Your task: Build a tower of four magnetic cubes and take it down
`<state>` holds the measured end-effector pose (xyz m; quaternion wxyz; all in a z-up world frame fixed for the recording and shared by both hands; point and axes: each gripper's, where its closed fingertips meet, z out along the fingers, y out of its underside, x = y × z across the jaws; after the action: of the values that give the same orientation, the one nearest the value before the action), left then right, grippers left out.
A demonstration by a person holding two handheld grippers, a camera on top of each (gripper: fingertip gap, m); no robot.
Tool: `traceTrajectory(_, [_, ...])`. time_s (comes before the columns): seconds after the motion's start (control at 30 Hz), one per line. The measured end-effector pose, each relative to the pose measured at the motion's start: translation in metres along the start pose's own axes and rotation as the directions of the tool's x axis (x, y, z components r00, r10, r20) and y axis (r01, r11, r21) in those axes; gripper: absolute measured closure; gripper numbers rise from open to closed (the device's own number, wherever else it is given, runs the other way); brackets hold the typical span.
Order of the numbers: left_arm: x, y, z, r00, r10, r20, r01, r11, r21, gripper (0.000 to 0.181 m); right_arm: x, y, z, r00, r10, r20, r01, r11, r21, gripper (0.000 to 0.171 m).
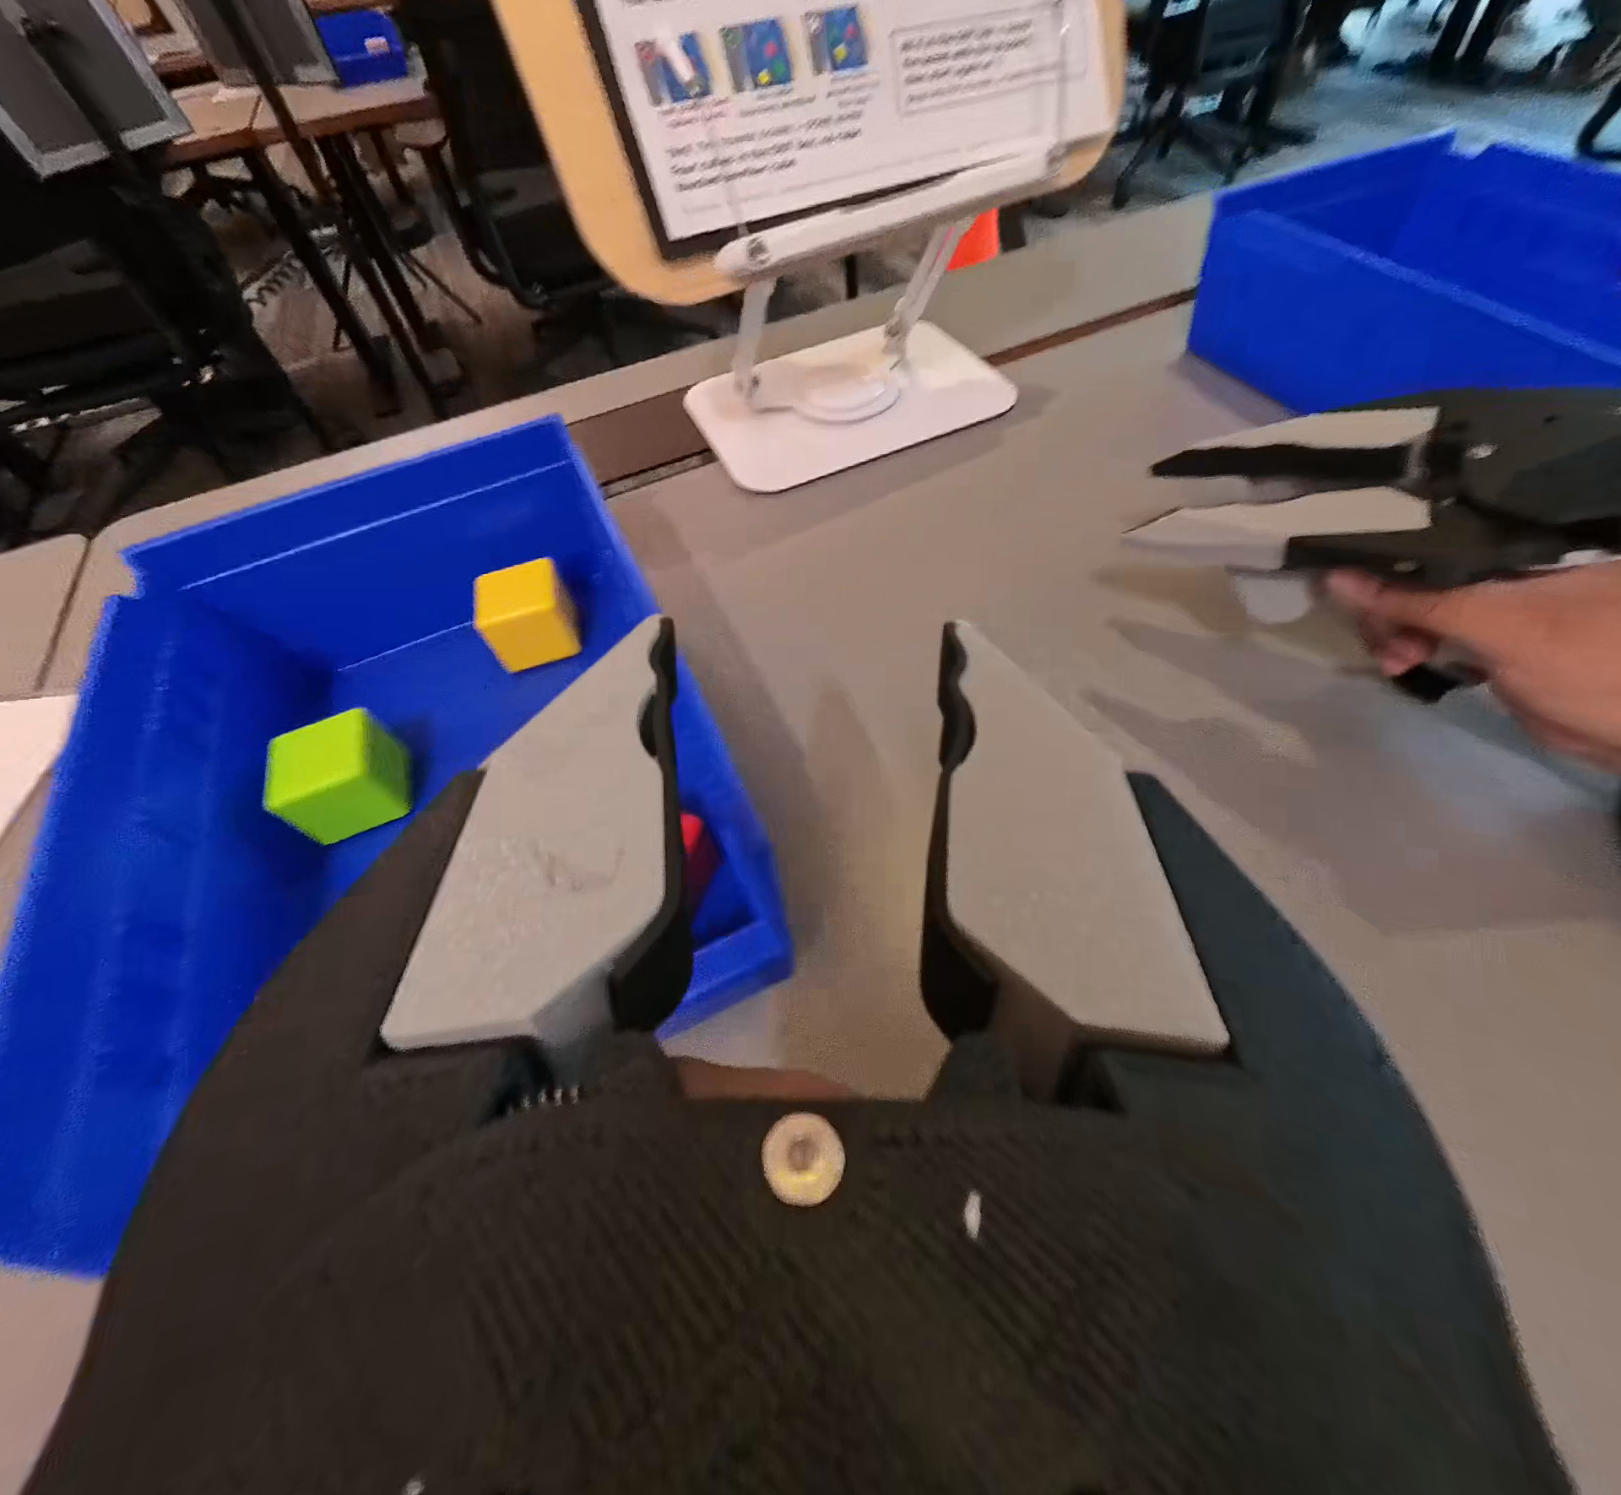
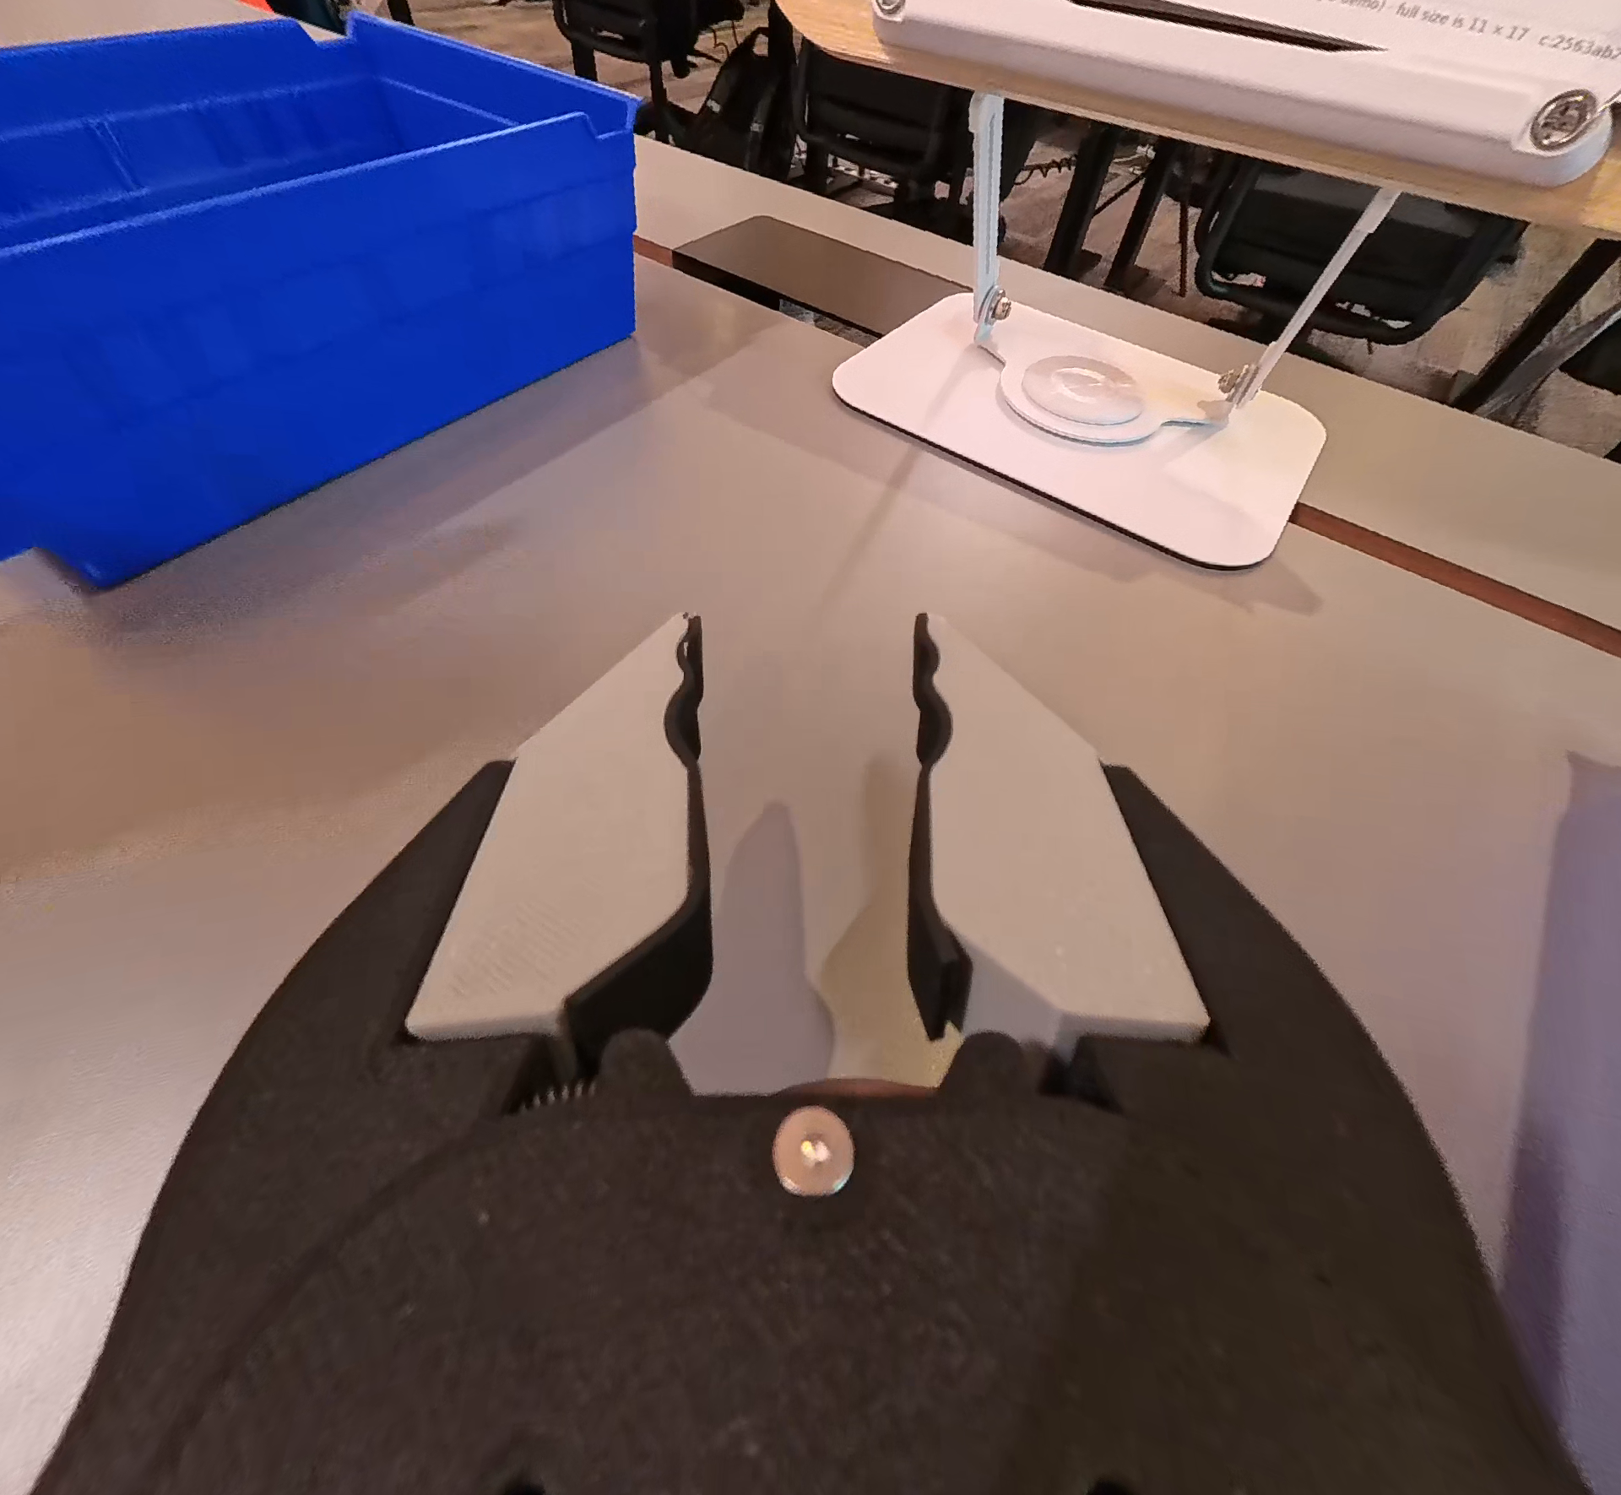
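left bin (image 1: 219,970): yellow cube (image 1: 524,613), green cube (image 1: 338,773) | both tongs apart

The worktop (image 1: 1009,663) is plain grey. On it, the bin (image 1: 175,883) left of the white stand (image 1: 842,409) is bright blue, and inside it lie a yellow cube (image 1: 524,613), a lime-green cube (image 1: 338,773) and a sliver of a red cube (image 1: 697,843). The second bin (image 2: 307,313), on the stand's other side, is the same blue. Both the left gripper (image 1: 807,637) and the right gripper (image 2: 807,628) have ribbed black bodies, pale grey fingers (image 2: 579,883) and black inner pads. The stand carries a white printed sheet (image 1: 833,32) on a tan board.
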<state>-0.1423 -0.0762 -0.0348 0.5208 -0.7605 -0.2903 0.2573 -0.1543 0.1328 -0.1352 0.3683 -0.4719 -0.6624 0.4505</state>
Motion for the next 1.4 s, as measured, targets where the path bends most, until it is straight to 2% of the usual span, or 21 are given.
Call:
traceTrajectory(0.17, [-0.049,0.014,0.003,0.999,-0.037,-0.003,0.036,0.994,-0.106,0.127,0.001,-0.001,0.0,1.0,0.014,0.006,-0.014,1.0,0.004,0.126])
traceTrajectory(0.37, [-0.082,0.055,0.023,0.998,0.043,0.035,-0.031,0.958,-0.285,0.126,0.001,0.0,0.001,1.0,0.005,0.005,-0.005,1.0,0.0,0.126])
traceTrajectory(0.57, [-0.092,0.076,0.04,0.999,0.055,-0.003,-0.052,0.922,-0.384,0.125,-0.002,0.001,0.002,1.0,-0.006,0.012,0.006,1.0,-0.005,0.126])
traceTrajectory(0.77, [-0.094,0.122,0.054,0.99,0.112,-0.08,-0.138,0.808,-0.573,0.126,-0.004,0.002,0.004,1.0,-0.022,0.015,0.023,1.0,-0.011,0.126])
traceTrajectory(0.83, [-0.084,0.121,0.06,0.991,0.05,-0.121,-0.108,0.829,-0.549,0.136,-0.003,0.002,0.004,1.0,-0.027,0.012,0.027,1.0,-0.012,0.126])
traceTrajectory(1.0, [-0.073,0.123,0.064,0.986,-0.042,-0.161,-0.058,0.821,-0.568,0.14,-0.001,0.003,0.004,1.0,-0.019,0.009,0.019,1.0,-0.014,0.126])
traceTrajectory(1.07, [-0.076,0.124,0.062,0.987,-0.024,-0.16,-0.075,0.807,-0.585,0.13,0.0,0.003,0.004,1.0,-0.014,0.01,0.015,1.0,-0.012,0.126])
traceTrajectory(1.17, [-0.072,0.127,0.054,0.977,-0.002,-0.212,-0.131,0.781,-0.61,0.129,-0.001,0.003,0.004,1.0,-0.014,0.014,0.014,1.0,-0.013,0.126])
traceTrajectory(1.27, [-0.075,0.139,0.047,0.96,0.095,-0.264,-0.249,0.722,-0.645,0.128,-0.003,0.003,0.004,1.0,-0.021,0.018,0.022,1.0,-0.013,0.126])
traceTrajectory(1.37, [-0.075,0.156,0.045,0.931,0.188,-0.314,-0.36,0.627,-0.691,0.128,-0.004,0.002,0.004,0.999,-0.028,0.019,0.028,1.0,-0.012,0.126])
traceTrajectory(1.4, [-0.072,0.154,0.049,0.931,0.187,-0.314,-0.359,0.636,-0.684,0.131,-0.004,0.003,0.004,0.999,-0.031,0.018,0.031,0.999,-0.013,0.126])
